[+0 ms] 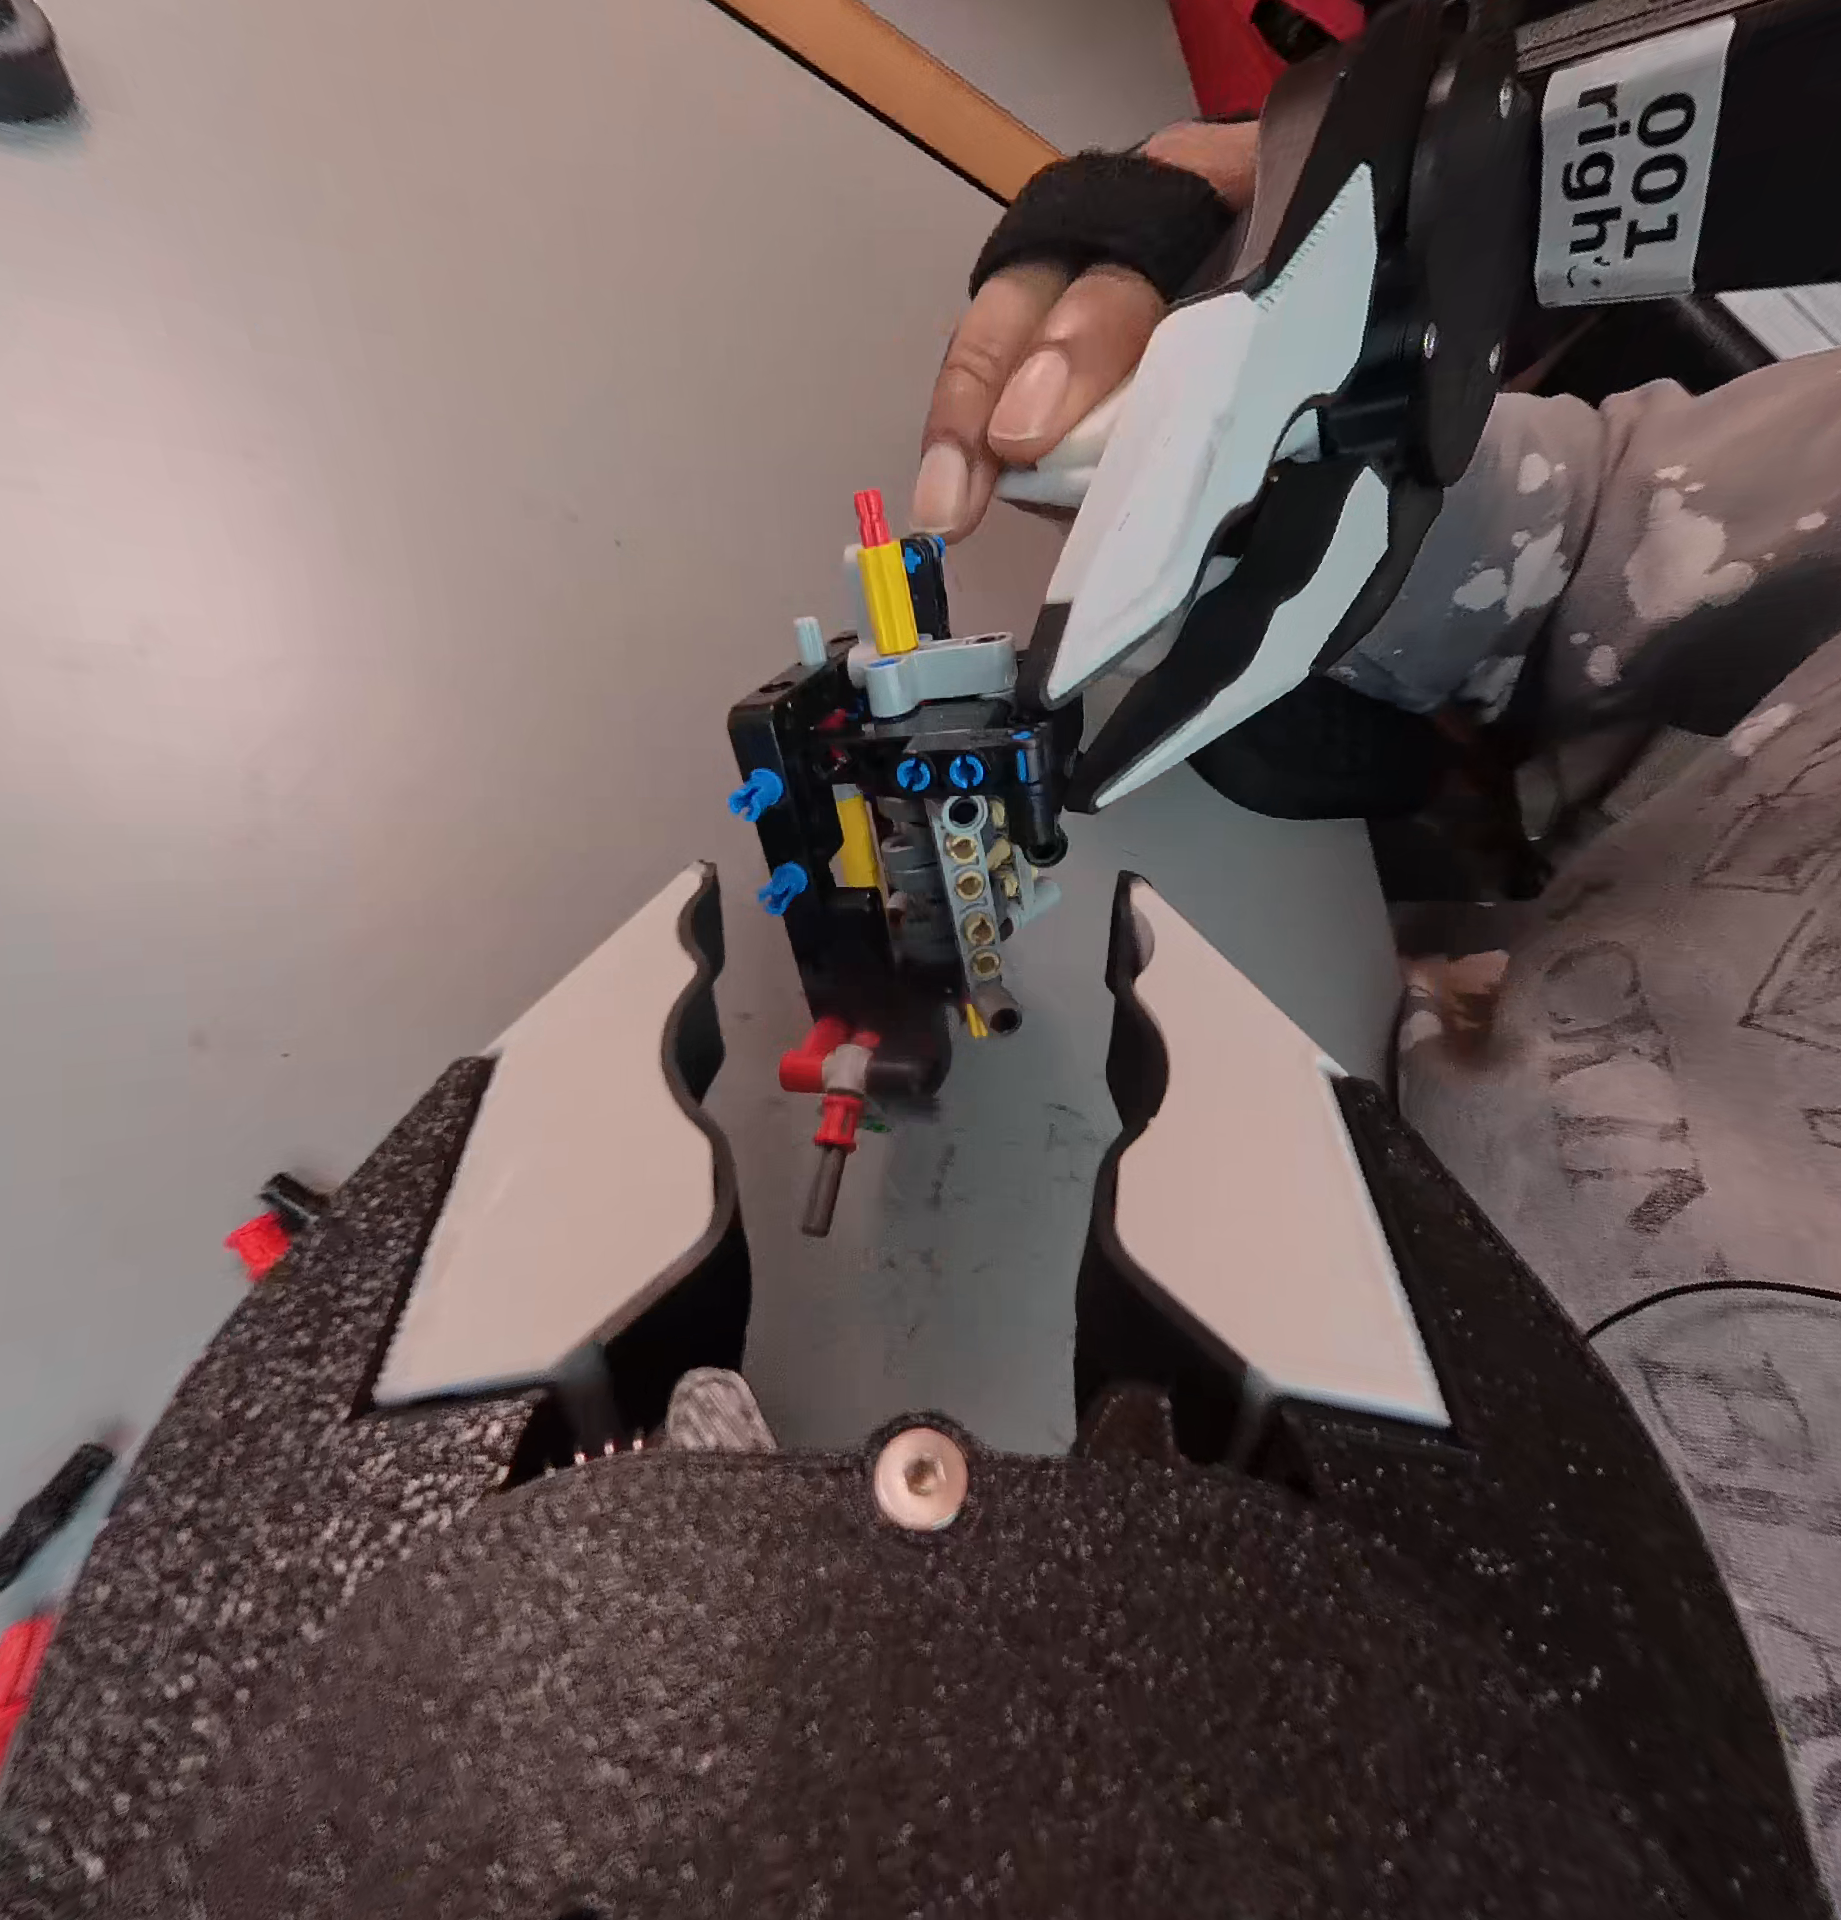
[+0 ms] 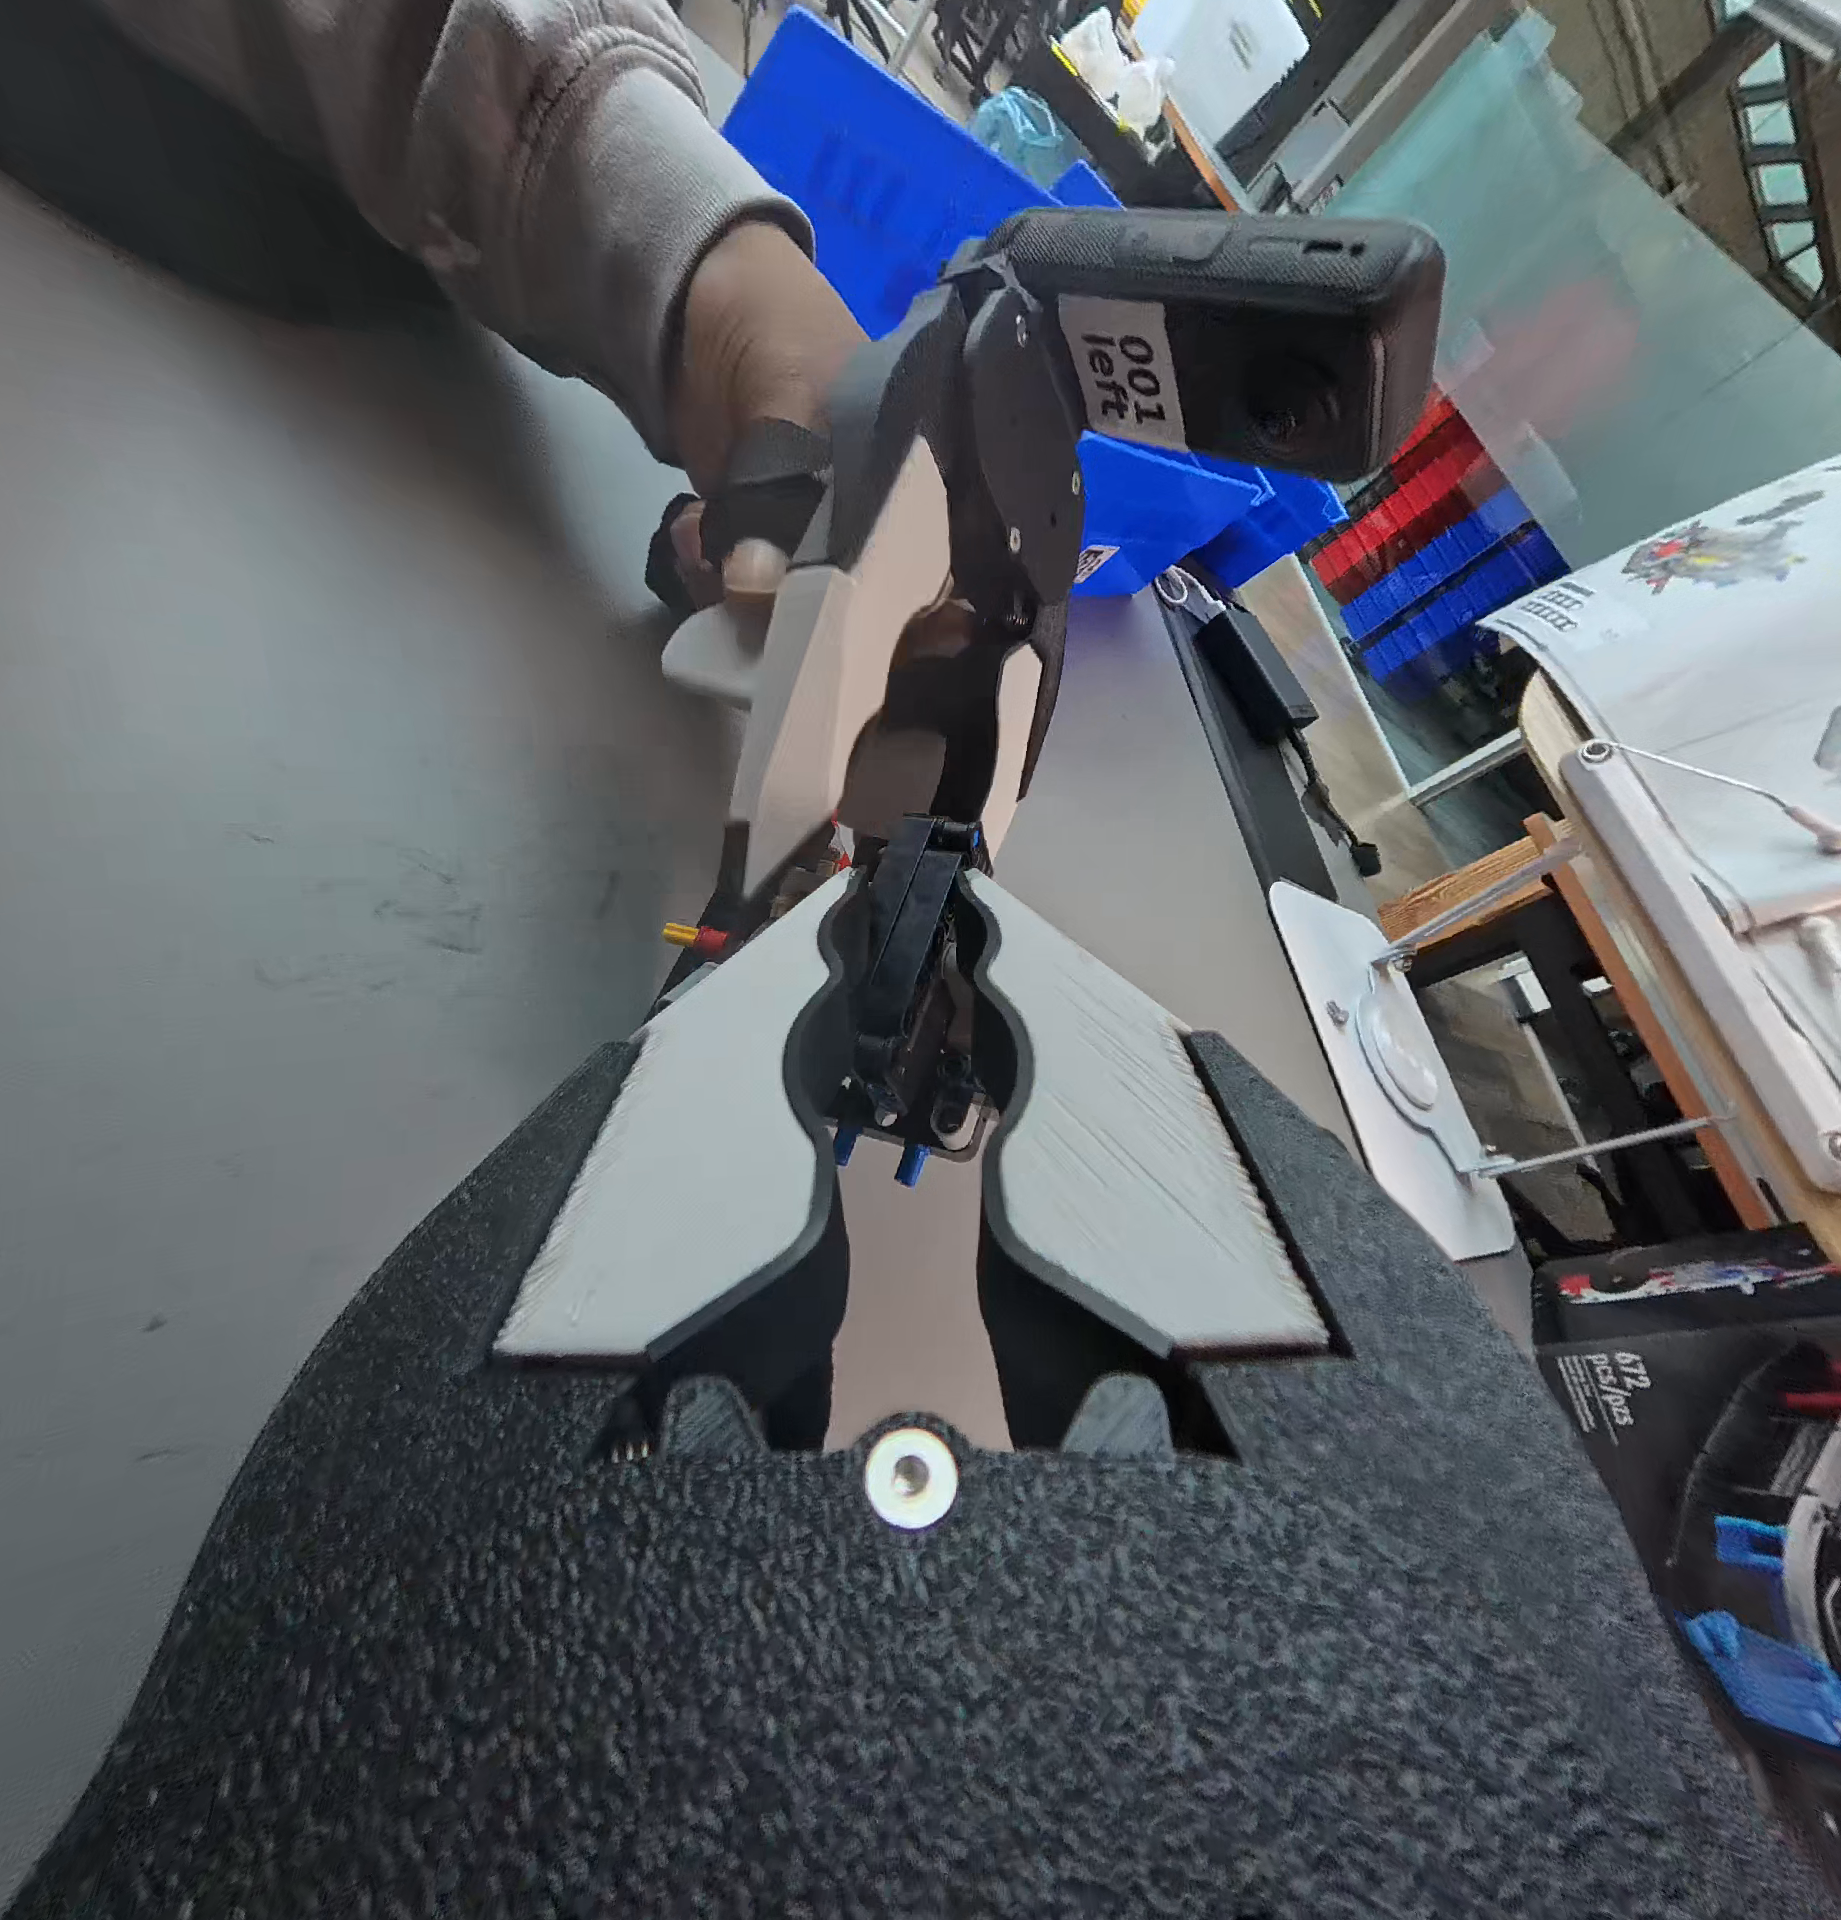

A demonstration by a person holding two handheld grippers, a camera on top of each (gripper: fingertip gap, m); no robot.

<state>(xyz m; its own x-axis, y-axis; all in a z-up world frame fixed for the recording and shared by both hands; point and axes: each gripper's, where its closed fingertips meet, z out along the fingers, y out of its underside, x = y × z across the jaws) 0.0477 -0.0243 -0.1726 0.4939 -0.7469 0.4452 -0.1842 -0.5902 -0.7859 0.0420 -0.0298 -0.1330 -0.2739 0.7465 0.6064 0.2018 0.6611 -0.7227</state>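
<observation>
Black plastic brick assembly with blue pins, yellow and red axles (image 1: 895, 831) clamped by right gripper (image 2: 908, 883) fingers above grey table (image 1: 376, 520). Left gripper (image 1: 916, 894) fingers spread, empty. White printed labels on both grippers.

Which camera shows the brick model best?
The left wrist view: the brick model shows whole, with yellow, red and blue parts, gripped by the right claw. The right wrist view shows only its black edge between the fingers.

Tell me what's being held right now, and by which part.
The right gripper is shut on the brick assembly, clamping its black frame edge. The left gripper is open, holding nothing.
</observation>
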